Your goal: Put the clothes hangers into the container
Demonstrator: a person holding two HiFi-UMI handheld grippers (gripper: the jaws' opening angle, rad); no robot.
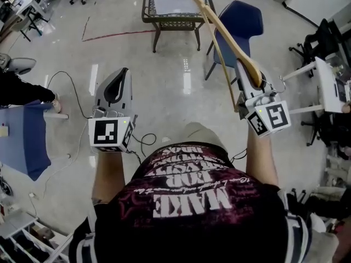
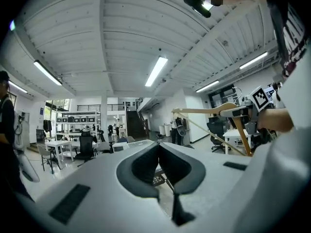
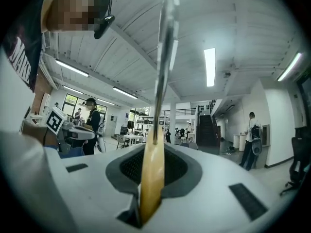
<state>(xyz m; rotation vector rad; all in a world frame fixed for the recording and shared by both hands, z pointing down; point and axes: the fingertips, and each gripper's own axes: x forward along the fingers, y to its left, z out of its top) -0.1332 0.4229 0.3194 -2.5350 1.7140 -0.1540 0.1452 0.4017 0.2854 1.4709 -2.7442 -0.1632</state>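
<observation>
A wooden clothes hanger [image 1: 225,37] sticks forward and up from my right gripper [image 1: 247,70], whose jaws are shut on its thick middle. In the right gripper view the hanger [image 3: 152,178] stands edge-on between the pads, its metal hook rising above. The left gripper view shows the hanger [image 2: 204,111] off to the right. My left gripper [image 1: 116,81] is held level at the left, its pads [image 2: 146,161] closed together with nothing between them. A clear plastic container [image 1: 159,1] sits on a wicker table [image 1: 156,23] straight ahead, beyond the hanger's far tip.
A blue chair [image 1: 244,18] stands to the right of the wicker table. A blue-covered board [image 1: 22,141] and a person's dark sleeve [image 1: 22,89] are at the left. Cables [image 1: 71,92] trail across the floor. A white stand [image 1: 329,86] is at the right.
</observation>
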